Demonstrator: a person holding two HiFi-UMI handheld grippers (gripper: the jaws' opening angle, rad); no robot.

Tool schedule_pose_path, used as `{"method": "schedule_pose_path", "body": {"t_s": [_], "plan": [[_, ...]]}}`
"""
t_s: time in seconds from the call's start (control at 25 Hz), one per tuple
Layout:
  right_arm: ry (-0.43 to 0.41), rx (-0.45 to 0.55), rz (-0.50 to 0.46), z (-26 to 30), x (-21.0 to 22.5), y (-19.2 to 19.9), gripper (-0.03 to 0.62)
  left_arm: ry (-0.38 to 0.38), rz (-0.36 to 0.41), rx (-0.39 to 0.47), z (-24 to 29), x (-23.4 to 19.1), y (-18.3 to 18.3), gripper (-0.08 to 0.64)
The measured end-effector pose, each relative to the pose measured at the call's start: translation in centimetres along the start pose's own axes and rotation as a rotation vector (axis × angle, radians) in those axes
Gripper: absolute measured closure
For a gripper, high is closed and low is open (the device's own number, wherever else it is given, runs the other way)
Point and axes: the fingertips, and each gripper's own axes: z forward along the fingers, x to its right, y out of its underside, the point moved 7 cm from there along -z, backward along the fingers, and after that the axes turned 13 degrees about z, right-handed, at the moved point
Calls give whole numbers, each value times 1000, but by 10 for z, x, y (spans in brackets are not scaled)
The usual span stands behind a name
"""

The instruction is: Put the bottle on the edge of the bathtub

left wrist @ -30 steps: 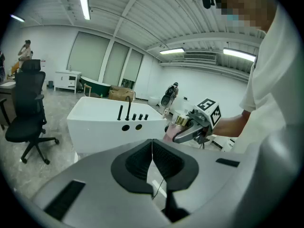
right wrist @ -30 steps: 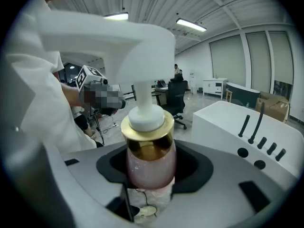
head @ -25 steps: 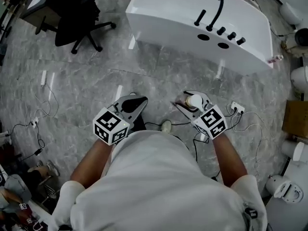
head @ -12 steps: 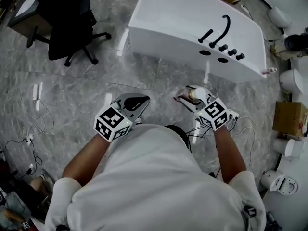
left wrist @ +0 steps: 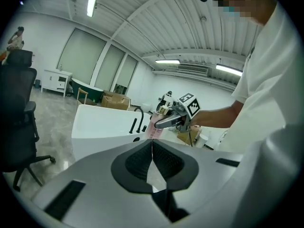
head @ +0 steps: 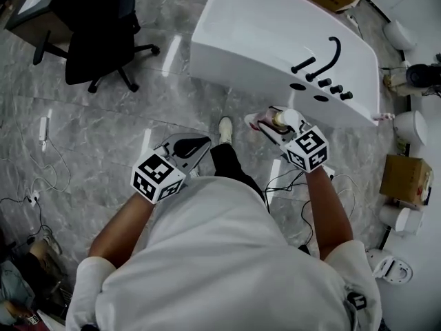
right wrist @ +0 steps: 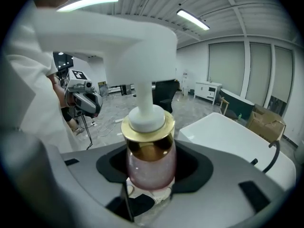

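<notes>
A pump bottle [right wrist: 149,167] with a pink body, gold collar and white pump head stands upright between the jaws of my right gripper [right wrist: 149,177], which is shut on it. From the head view the right gripper [head: 272,124] holds the bottle [head: 284,119] just short of the near wall of the white bathtub [head: 262,33]. My left gripper [head: 195,144] hangs over the grey floor further left, shut with nothing in it. In the left gripper view its pads [left wrist: 142,158] meet, and the bottle [left wrist: 156,129] shows beyond them in front of the bathtub [left wrist: 102,125].
A black faucet and knobs [head: 324,64] sit on the tub's right end. A black office chair [head: 96,26] stands at the far left. Cardboard boxes [head: 403,178] and white fixtures [head: 410,126] line the right side. Cables [head: 289,181] lie on the floor.
The person has stepped toward the bathtub, so both grippers are nearer to it. The right gripper still holds the bottle and the left stays shut.
</notes>
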Motion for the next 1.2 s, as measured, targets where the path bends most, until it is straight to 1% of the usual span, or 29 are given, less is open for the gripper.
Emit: {"method": "schedule_pose_path", "body": {"t_s": [0.16,0.36,0.64,0.76,1.0,1.2], "plan": [[0,9,-19,37,49,-25,368,-56,-15,-4,4,-36,-7,541],[-5,11,-32,92,132,-53,368,-135,-39,-24,27,-92,-26,541],[-39,-4,-82,168,256,-82,368,-217,-77,-50,98,-161,-68,541],[-52,-16,-106,200,301,-91,368,-249,-91,-67,126,-184,-83,541],[-65,-39,-121,271,375,-97,368,-290,-128,-116,167,-223,-95,541],[-77,-48,-115,330,413,-100,368,-312,-170,-151,185,-257,-90,541]]}}
